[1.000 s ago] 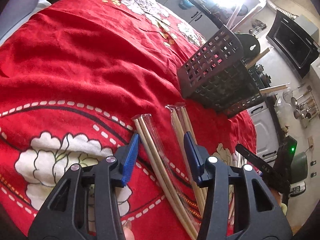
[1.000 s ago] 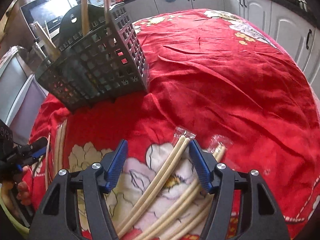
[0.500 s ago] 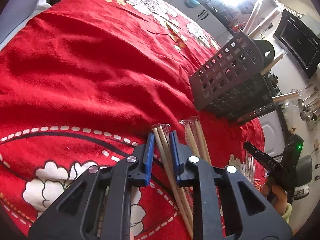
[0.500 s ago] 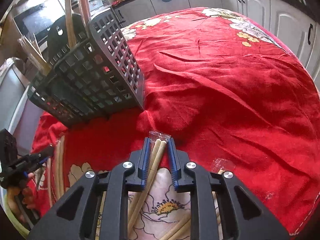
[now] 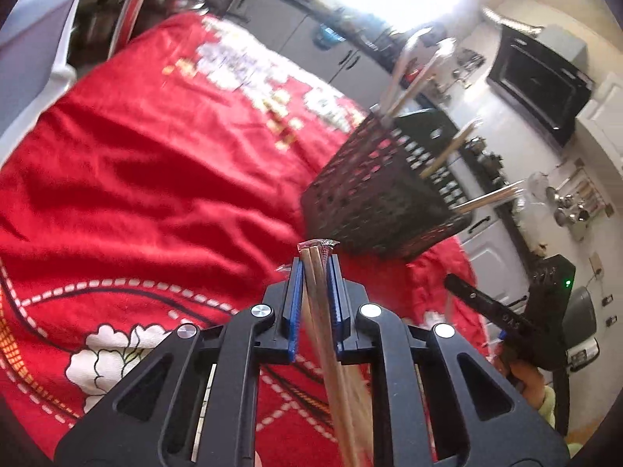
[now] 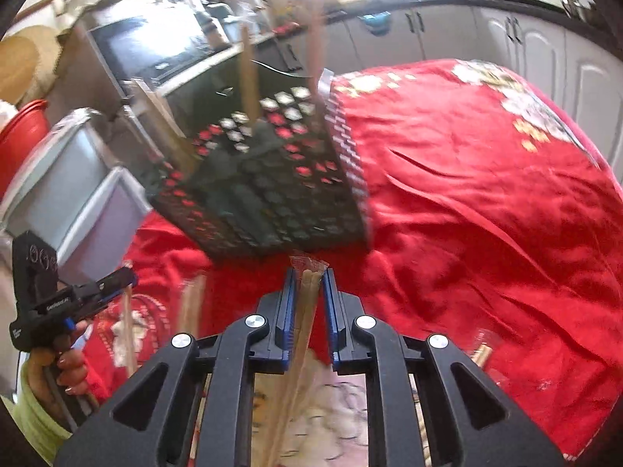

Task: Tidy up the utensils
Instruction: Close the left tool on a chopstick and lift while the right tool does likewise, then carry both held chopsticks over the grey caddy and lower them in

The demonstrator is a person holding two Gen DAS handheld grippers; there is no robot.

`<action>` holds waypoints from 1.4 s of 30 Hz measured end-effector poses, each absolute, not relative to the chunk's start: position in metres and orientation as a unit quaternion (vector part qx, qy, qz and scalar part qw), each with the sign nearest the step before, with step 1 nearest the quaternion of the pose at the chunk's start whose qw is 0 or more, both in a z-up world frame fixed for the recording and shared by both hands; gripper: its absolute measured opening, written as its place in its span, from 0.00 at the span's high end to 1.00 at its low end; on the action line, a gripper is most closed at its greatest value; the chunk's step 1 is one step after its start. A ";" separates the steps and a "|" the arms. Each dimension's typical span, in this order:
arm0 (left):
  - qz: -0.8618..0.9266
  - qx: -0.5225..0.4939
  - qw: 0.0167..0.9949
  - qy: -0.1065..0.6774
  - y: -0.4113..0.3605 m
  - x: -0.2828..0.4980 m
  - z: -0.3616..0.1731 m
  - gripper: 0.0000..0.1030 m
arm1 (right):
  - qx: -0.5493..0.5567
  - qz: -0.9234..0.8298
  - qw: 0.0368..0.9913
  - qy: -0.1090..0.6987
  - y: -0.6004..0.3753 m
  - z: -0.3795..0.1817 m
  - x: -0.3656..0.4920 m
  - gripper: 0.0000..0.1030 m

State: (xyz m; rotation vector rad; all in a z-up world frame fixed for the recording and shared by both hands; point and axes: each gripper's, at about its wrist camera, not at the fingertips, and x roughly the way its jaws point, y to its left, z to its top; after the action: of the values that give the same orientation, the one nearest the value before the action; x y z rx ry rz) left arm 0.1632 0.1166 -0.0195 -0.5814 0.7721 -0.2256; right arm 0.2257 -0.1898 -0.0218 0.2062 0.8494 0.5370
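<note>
My left gripper (image 5: 314, 268) is shut on a wrapped pair of chopsticks (image 5: 321, 311) and holds it above the red cloth, tips towards the black perforated utensil basket (image 5: 373, 194). My right gripper (image 6: 308, 280) is shut on another wrapped pair of chopsticks (image 6: 305, 311), lifted, just in front of the basket (image 6: 272, 179). The basket holds several chopstick pairs that stick out of its top. More wrapped chopsticks (image 6: 190, 307) lie on the cloth to the left in the right wrist view. The right gripper shows in the left wrist view (image 5: 502, 311), and the left one in the right wrist view (image 6: 78, 295).
The table is covered by a red flowered cloth (image 5: 155, 179). Kitchen cabinets (image 6: 545, 46), a black oven (image 5: 541, 85) and hanging ladles (image 5: 572, 202) stand around it. A loose wrapped pair (image 6: 481, 352) lies at the right near the cloth's edge.
Both grippers closed on a chopstick pair each, then lifted them off the cloth and came nearer to the basket. The views are blurred by motion.
</note>
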 end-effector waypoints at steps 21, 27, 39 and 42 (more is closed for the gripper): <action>-0.170 -0.224 0.917 0.283 0.086 0.151 0.074 0.97 | 0.087 0.335 0.897 0.275 -0.175 0.069 0.168 0.90; -0.181 -0.210 0.923 0.269 0.078 0.153 0.089 0.97 | 0.090 0.339 0.901 0.255 -0.180 0.080 0.164 0.90; -0.196 -0.184 0.935 0.232 0.059 0.167 0.129 0.97 | 0.091 0.327 0.919 0.200 -0.193 0.113 0.166 0.90; -0.198 -0.178 0.938 0.224 0.055 0.174 0.137 0.97 | 0.092 0.324 0.923 0.188 -0.196 0.123 0.170 0.90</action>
State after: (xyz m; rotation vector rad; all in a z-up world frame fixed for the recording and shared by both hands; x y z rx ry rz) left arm 0.1742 0.0550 0.1374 -0.3628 0.4579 -0.4047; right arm 0.1700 -0.1962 0.1225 0.1895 0.3859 0.6642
